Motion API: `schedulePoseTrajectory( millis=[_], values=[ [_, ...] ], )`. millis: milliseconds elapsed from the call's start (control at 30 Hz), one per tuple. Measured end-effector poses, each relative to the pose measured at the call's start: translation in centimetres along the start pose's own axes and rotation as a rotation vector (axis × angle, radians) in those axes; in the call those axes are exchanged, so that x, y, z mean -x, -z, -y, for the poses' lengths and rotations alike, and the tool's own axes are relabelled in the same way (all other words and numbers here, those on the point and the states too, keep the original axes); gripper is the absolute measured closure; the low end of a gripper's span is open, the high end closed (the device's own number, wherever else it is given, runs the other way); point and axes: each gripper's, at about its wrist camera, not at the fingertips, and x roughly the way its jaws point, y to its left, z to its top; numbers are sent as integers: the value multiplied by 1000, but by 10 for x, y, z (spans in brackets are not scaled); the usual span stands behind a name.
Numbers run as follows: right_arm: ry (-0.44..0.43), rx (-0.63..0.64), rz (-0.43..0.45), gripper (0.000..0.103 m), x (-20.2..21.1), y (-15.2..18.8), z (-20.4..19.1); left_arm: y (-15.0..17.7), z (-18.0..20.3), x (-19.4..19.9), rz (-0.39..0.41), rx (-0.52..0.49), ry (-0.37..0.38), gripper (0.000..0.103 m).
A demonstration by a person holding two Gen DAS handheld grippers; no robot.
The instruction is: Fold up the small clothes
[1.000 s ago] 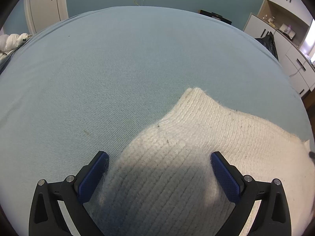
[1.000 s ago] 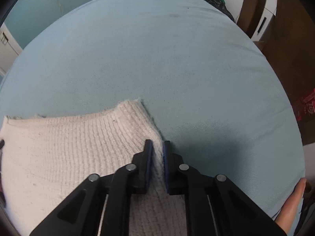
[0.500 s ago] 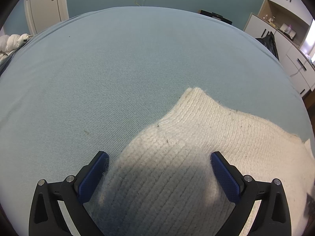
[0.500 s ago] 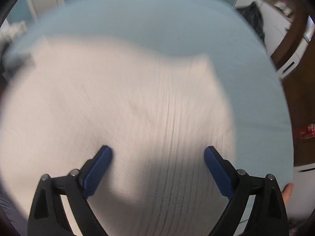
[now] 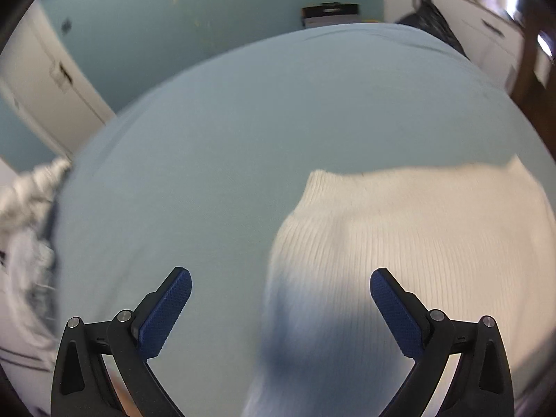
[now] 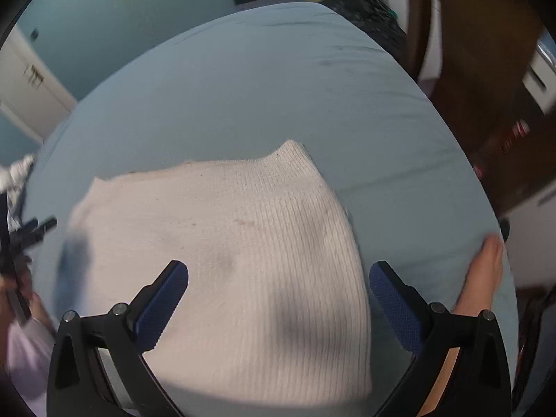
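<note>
Bed [image 5: 243, 146], pale blue sheet, fills both wrist views; far edge curving under teal wall [image 5: 156, 17].

Cream ribbed knit garment [image 6: 243, 243] laid flat on bed, toward near edge, well clear of far edge. Folded to a rough rectangle; far corner peaked up [image 6: 293, 146] in right wrist view. In left wrist view same garment [image 5: 417, 226] lies right of centre, bare sheet to its left. Faint small marks on upper face. Left wrist view motion-blurred, fine detail unreadable.

White cabinet doors [image 5: 41, 80] past left edge of bed. Dark wooden furniture [image 6: 486, 52] past right edge. Crumpled white-and-dark bedding [image 5: 24, 226] off left edge, blurred. Black heap [image 5: 431, 17] beyond far right corner, cannot tell what.

Left hand-held gripper [image 5: 279, 307]: jaws spread wide, blue pads [image 5: 166, 312] apart, nothing between them; raised above bed, left pad over bare sheet, right pad over garment's left margin. No contact seen. Also glimpsed at left edge of right wrist view, dark and blurred, held in hand with pale sleeve [image 6: 21, 340].

Right hand-held gripper [image 6: 278, 304]: jaws spread wide, pads clear of fabric; raised over garment's near right part, garment's right edge under the gap. Nothing gripped.

Person's forearm [image 6: 479, 278] at near right, beside right jaw.
</note>
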Motion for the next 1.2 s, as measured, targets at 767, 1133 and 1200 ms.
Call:
schedulePoseTrajectory(
  millis=[767,1133,1200],
  values=[
    [-445,-331,-43,1,43,39,73,101,13,69,-119,-56,112,0],
    [-110,-309,-163,1,-42,25,108,116,24,21,-274,-47,187,0],
    [-102,-311,-209,1,-59,21,115,119,23,13,-310,-19,219,0]
  ],
)
